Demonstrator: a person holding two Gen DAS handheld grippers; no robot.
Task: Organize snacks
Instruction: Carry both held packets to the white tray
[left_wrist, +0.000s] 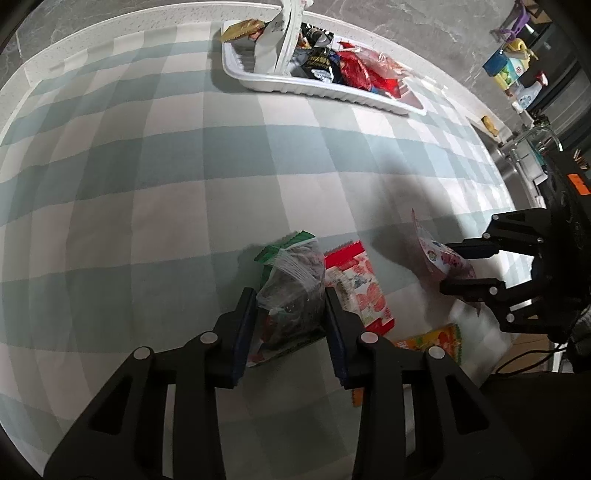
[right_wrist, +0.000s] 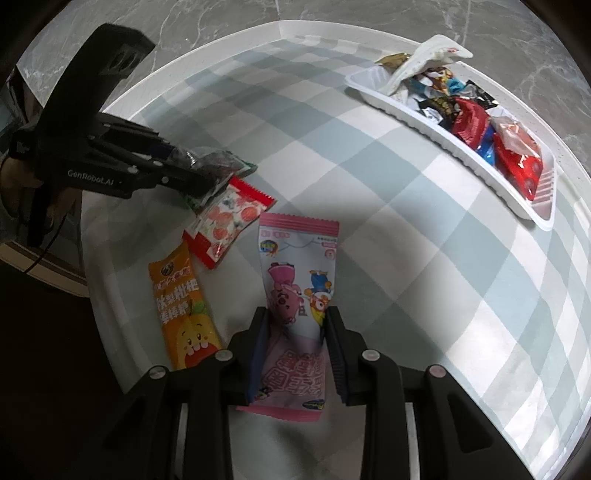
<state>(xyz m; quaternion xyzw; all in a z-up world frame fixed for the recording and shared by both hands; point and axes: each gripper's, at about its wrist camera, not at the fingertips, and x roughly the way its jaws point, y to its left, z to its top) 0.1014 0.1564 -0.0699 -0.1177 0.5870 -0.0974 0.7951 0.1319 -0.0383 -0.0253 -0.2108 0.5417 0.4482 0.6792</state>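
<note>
My left gripper (left_wrist: 290, 295) is shut on a clear green-edged packet of dark snacks (left_wrist: 291, 291) that rests on the checked cloth; it also shows in the right wrist view (right_wrist: 218, 166). My right gripper (right_wrist: 295, 314) is shut on a pink cartoon packet (right_wrist: 297, 291) and holds it off the table; it also shows in the left wrist view (left_wrist: 439, 254). A red-and-white packet (right_wrist: 229, 221) and an orange packet (right_wrist: 183, 306) lie between the two grippers. A white tray (right_wrist: 417, 122) full of snack packets stands at the far side.
The table edge (right_wrist: 110, 295) runs close on the left of the orange packet. In the left wrist view a sink with a tap (left_wrist: 524, 140) and bottles (left_wrist: 513, 70) stand beyond the table's right end.
</note>
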